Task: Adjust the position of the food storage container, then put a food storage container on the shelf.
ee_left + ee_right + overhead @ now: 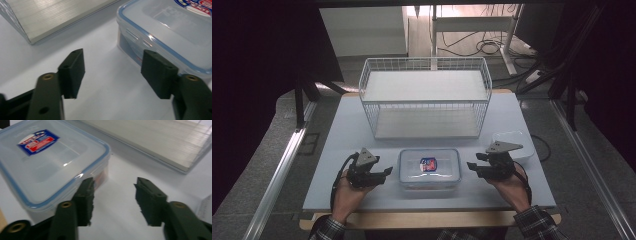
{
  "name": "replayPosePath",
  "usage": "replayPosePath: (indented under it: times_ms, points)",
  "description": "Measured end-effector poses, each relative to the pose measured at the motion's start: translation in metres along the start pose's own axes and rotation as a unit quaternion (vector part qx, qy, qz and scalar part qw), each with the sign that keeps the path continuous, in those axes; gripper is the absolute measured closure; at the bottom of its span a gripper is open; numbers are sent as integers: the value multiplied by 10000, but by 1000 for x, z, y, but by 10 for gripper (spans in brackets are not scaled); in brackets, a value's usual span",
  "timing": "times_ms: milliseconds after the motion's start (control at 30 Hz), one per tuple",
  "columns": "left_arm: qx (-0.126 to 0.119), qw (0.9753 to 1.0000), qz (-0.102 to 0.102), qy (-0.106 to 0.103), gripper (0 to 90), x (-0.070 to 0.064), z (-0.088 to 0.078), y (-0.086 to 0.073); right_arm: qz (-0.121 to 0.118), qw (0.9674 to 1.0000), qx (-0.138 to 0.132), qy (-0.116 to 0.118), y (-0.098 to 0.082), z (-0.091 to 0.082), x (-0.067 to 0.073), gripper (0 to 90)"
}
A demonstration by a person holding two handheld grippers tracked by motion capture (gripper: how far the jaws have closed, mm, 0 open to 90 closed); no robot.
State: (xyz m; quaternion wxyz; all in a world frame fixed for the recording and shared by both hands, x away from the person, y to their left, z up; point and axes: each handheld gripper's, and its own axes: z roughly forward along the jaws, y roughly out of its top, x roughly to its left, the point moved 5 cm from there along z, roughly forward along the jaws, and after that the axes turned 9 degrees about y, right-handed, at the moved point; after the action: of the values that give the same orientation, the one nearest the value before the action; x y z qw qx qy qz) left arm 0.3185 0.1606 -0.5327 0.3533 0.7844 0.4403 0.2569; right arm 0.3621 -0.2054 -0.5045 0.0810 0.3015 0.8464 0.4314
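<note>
from the high view i see the lidded container (pixel 429 168) lying between my two claws, its long axis running from one to the other; the left gripper (pixel 379 174) sits just off its left short end and the right gripper (pixel 474 167) just off its right short end, about equally near, neither touching. the wire basket (pixel 425 97) stands beyond, farther from me. in the left gripper view my jaws stand apart and empty, the container (pixel 170 32) ahead and to the right of them, its corner behind the right jaw. in the right gripper view the jaws are likewise apart and empty, the container (pixel 50 162) ahead and left, its near corner just beside the left jaw. i judge either claw could reach an end with a short inward move.
</note>
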Motion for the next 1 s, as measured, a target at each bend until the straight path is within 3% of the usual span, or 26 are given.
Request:
replayPosePath:
  times_ms: [33,233,400,433,600,700,800,1000]
  points:
    - [2,9999,38,-114,271,-1,-1,-3,-101,9999,-3,51,-2,0,3,351]
    - [137,9993,179,-308,174,-4,2,-14,-185,9997,117,79,-11,3,6,227]
    - [-32,9990,-7,-437,104,-3,-1,-10,-138,9998,-20,166,-9,3,6,161]
    - [-54,9982,-121,-589,89,-2,0,-10,-123,9997,-66,204,-8,3,6,128]
    - [-6,9979,-62,-646,58,-2,5,-13,-76,9995,-160,264,-8,4,5,93]
    - [-231,9972,43,-713,42,-3,5,-8,-6,9989,-249,389,-5,4,5,68]
    - [-220,9972,57,-713,38,-3,6,-6,5,9985,-285,476,-2,4,6,60]
    - [-238,9967,-76,-778,53,-4,4,10,0,9985,-217,508,6,8,10,57]
